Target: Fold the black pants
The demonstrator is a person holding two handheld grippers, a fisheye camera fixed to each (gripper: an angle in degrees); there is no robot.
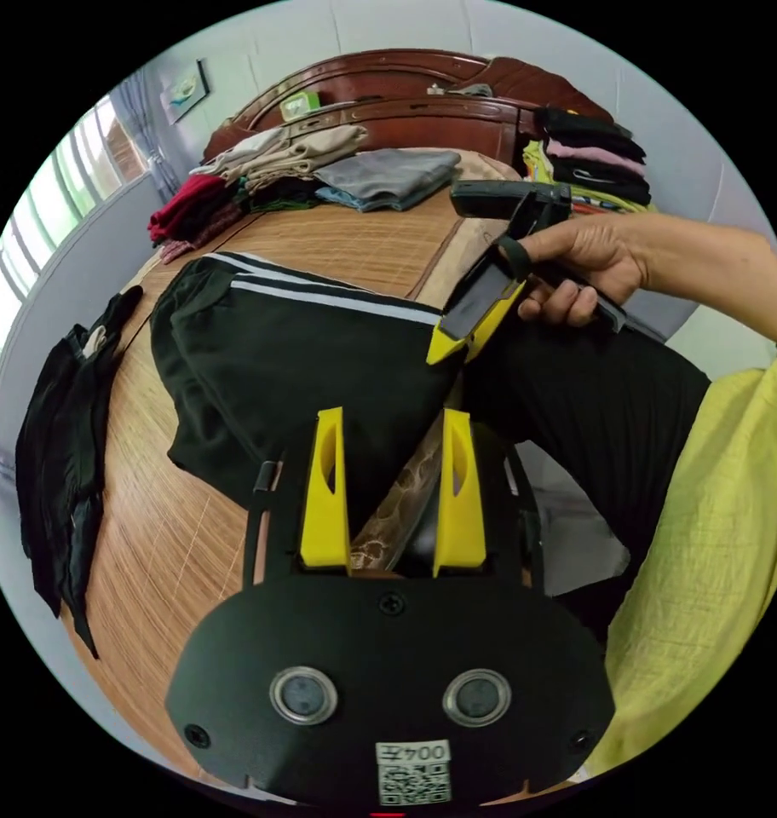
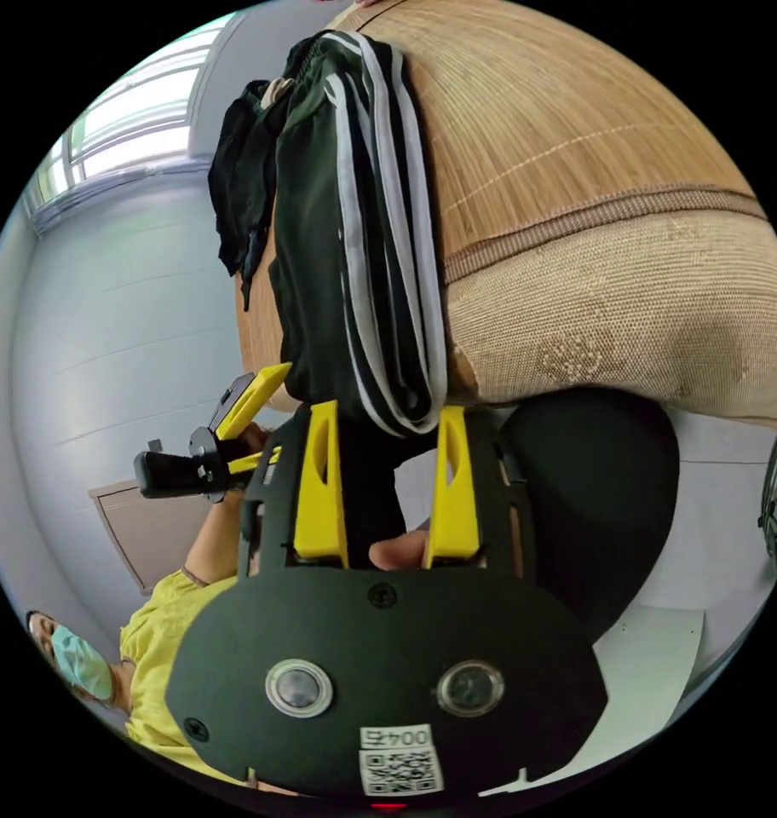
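In the left gripper view we see the pants (image 1: 303, 341) lying across the mat (image 1: 175, 545), legs draping over the bed edge. Our left gripper (image 1: 393, 486) hovers with jaws parted and nothing between them, while the right gripper (image 1: 474, 319) reaches the striped side, likely to lift it (its grip is hard to judge). In the right gripper view, that gripper (image 2: 384, 490) stands wide open with the hanging fabric (image 2: 363, 256) between the jaws, not pinched.
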